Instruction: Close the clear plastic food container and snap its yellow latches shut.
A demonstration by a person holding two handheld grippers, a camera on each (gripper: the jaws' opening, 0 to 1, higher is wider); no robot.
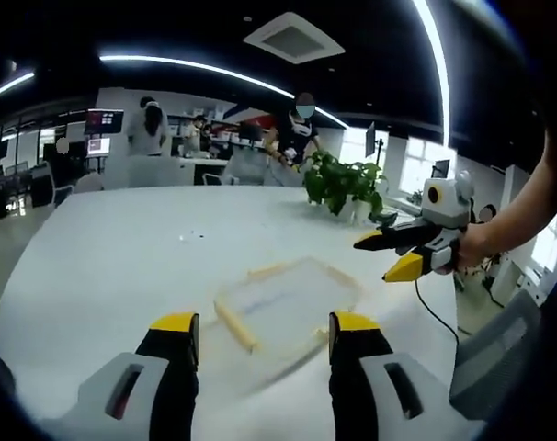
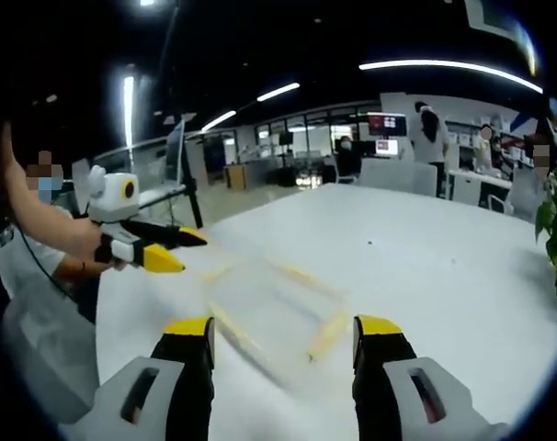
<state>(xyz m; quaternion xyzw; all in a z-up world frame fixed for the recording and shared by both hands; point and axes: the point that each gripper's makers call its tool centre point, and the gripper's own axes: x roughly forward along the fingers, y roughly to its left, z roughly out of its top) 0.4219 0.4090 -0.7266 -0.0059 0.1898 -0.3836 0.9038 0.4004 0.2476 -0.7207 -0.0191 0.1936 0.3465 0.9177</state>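
Clear container flat on the white table, both grippers spread and holding nothing.

In the left gripper view the clear plastic food container (image 1: 283, 308) sits at lower centre on the white table (image 1: 122, 266), blurred, long axis running lower left to upper right, yellow latches (image 1: 235, 325) along its edges; the left gripper (image 1: 265, 342) has jaws spread just short of it; the right gripper (image 1: 387, 255), jaws parted, hovers at centre right beside a potted plant (image 1: 343, 184); in the right gripper view the container (image 2: 269, 303) lies ahead of the spread right gripper (image 2: 283, 344).
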